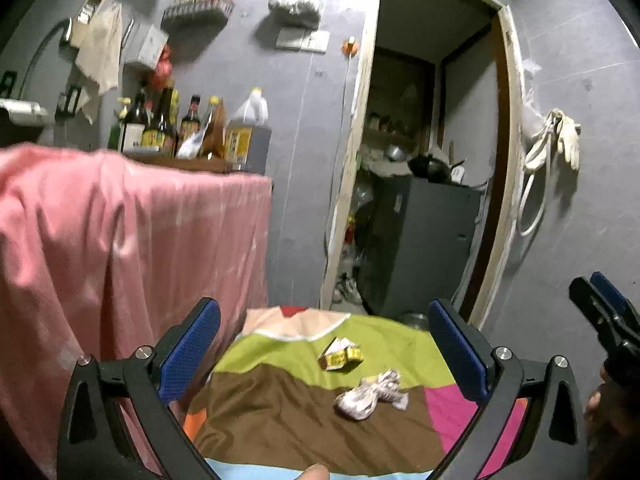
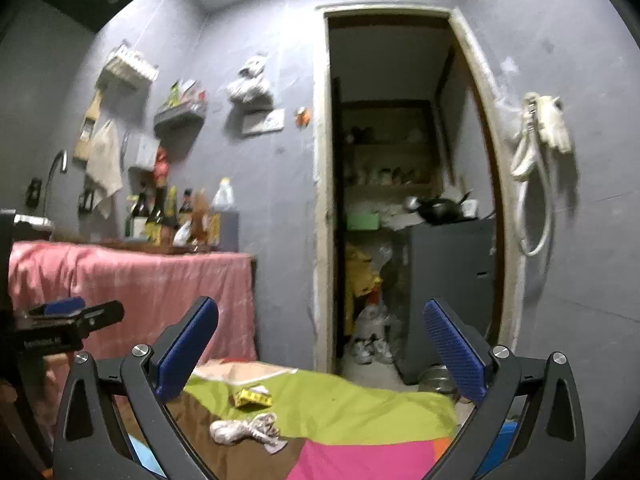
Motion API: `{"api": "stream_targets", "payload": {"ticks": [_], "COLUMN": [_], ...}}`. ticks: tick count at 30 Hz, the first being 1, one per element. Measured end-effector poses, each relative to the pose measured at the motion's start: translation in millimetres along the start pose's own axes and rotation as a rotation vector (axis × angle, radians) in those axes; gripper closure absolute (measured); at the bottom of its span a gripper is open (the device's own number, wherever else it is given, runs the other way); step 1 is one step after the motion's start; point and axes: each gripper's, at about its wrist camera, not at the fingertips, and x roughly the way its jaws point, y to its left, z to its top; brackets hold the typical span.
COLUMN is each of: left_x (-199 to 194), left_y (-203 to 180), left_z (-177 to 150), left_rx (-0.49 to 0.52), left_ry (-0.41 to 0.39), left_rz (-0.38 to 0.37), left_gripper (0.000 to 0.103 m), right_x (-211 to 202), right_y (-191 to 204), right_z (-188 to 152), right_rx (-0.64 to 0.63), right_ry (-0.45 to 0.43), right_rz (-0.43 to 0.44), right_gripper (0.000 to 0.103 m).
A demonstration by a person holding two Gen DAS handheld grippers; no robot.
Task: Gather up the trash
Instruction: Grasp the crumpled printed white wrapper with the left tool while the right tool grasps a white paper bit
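Grey walls and a dark doorway (image 1: 420, 160) back the left wrist view. Low over the patchwork cloth (image 1: 280, 408), the left gripper (image 1: 324, 352) spreads its jaws wide, empty. Between them, ahead, lie a yellow wrapper (image 1: 340, 356) and, nearer, a crumpled white wrapper (image 1: 372, 396).

From the right wrist, the right gripper (image 2: 320, 348) gapes too, holding nothing; both wrappers sit toward its left jaw, the white one (image 2: 244, 432) closer than the yellow (image 2: 252, 397). Pink drape (image 2: 140, 288) hangs leftward.

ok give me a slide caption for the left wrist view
Open left claw hovers over a colourful cloth holding a yellow wrapper and a crumpled white wrapper.
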Motion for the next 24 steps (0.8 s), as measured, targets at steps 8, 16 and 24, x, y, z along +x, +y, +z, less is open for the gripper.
{"api": "stream_targets", "payload": {"ticks": [8,16,24], "left_x": [37.6,74.9,98.0], "left_y": [14.2,23.6,10.4], "left_z": [-21.0,-37.6,-52.6], "left_rx": [-0.002,-0.003,0.037], "left_ry": [0.104,0.204,0.298], "left_rz": [0.017,0.017,-0.052], "left_gripper": [0.002,0.003,0.010], "right_x": [42.2,78.8,104.8], "right_y": [-2.3,-3.9,-9.3], "right_z": [-34.9,-60.0,-87.9], "right_rx": [0.005,0.034,-0.001], "right_ry": [0.150,0.282,0.452], "right_rz": [0.031,0.068,0.127], "right_gripper": [0.000,0.001,0.030]}}
